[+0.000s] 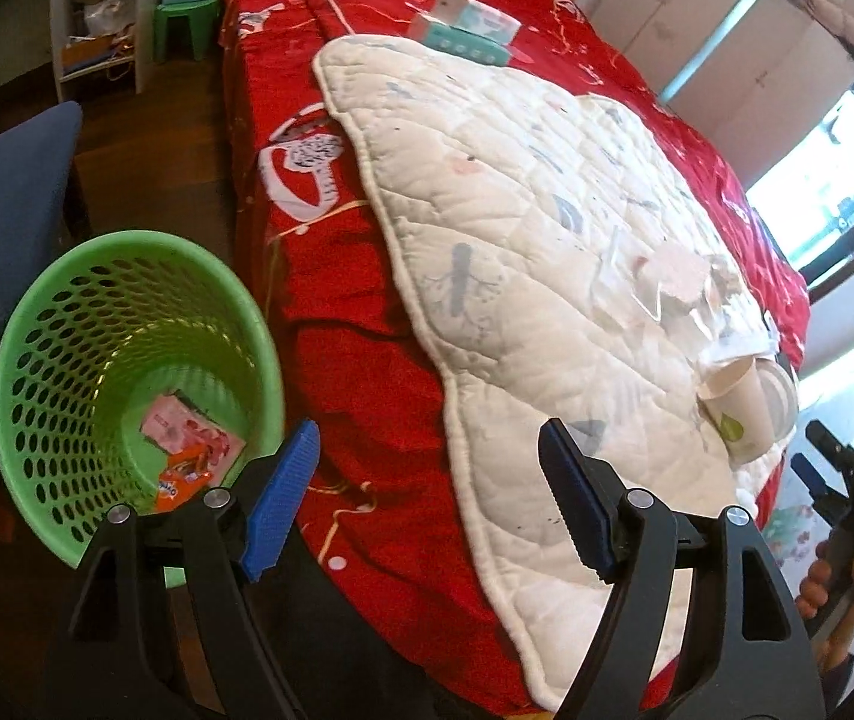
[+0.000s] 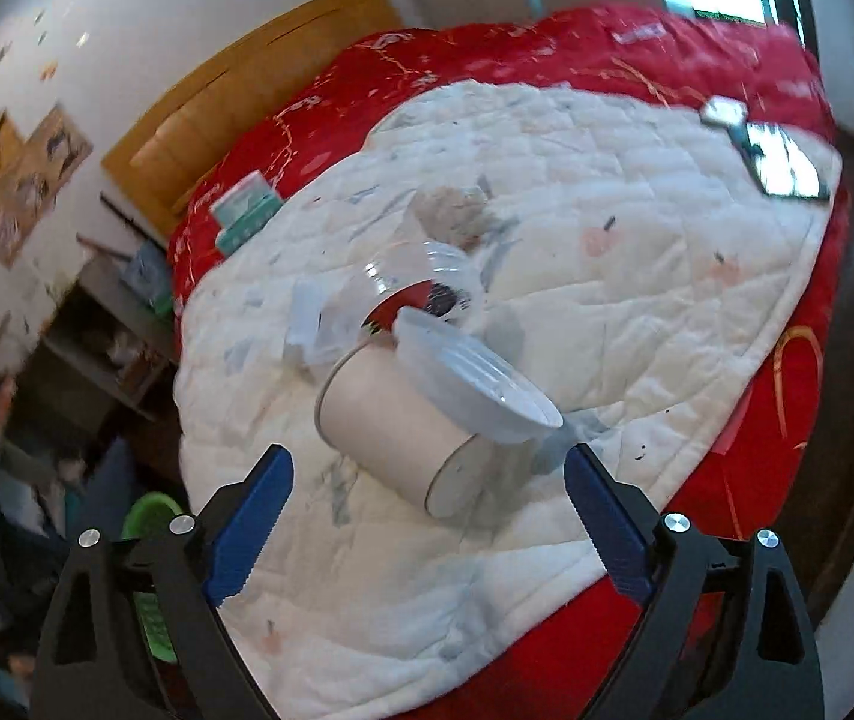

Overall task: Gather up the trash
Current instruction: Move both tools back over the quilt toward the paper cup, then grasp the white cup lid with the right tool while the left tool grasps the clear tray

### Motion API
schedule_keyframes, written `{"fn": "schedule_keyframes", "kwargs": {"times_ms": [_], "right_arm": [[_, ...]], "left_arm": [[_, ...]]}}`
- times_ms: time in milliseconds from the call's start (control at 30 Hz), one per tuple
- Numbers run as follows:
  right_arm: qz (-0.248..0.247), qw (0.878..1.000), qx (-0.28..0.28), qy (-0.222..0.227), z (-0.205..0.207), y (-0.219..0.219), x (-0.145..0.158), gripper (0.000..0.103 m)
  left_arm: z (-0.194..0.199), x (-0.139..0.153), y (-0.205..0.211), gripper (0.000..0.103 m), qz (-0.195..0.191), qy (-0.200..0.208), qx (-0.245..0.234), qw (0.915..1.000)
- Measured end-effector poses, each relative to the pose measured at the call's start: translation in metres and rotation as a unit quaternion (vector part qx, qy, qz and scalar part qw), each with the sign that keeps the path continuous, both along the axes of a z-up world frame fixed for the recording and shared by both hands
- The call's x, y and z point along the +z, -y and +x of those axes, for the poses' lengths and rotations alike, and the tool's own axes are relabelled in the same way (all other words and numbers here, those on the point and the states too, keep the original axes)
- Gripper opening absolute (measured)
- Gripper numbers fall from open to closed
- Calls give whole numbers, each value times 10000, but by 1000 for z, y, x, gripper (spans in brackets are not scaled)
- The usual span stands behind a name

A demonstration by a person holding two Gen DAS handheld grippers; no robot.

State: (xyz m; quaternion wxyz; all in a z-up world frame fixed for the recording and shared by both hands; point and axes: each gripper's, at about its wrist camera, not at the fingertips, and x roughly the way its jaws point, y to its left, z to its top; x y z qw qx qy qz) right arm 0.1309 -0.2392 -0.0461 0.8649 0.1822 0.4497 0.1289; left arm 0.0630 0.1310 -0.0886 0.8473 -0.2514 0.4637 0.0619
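Left claw point(image 1: 430, 498): released, blue pads spread wide with nothing between them; it hangs over the edge of the bed, the basket at its 9 o'clock.
Right claw point(image 2: 430, 531): released, pads wide apart and bare; the paper cup lies just beyond the gap at 12 o'clock, not touched. In the left wrist view a hand grips this tool at 4 o'clock.
Basket point(image 1: 126, 276): green perforated plastic, on the floor beside the bed. Inside lie a pink-and-white wrapper point(image 1: 189, 435) and an orange packet point(image 1: 183, 483); the packet bears white letters, too small and cut off to read.
Paper cup point(image 2: 390, 429): cream, lying on its side on the white quilt, its base towards the right claw.
Plastic lid point(image 2: 475, 381): white, tilted, leaning against the cup at its 2 o'clock.
Clear plastic container point(image 2: 420, 285): behind the cup at 12 o'clock, something red and white inside; any print is blurred.
Torn paper point(image 2: 306, 324): white scraps at the cup's 10 o'clock.
Quilt point(image 1: 517, 192): white, patterned, spread over a red blanket point(image 1: 360, 360).
Teal box point(image 1: 466, 30): at the far end of the bed; its label is illegible.
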Motion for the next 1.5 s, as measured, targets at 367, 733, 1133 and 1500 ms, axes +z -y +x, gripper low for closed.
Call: {"fn": "schedule_keyframes", "kwargs": {"times_ms": [367,733,1133,1500], "right_arm": [[991,9922,-418,-624,35,22,-26,90],[1566,9813,-589,-953,54,31,-43,92],[1682,9783,-629,-1032,67,32,-49,92],[1760,9782,-583,-933,63,39,-46,91]], "left_arm": [[13,-4,9,76,11,-86,-121,9999],[24,-7,19,78,-11,-122,-246,9996],[50,-6,48,78,106,-95,-671,9976],[81,-11,81,78,271,-68,-1141,9931]]}}
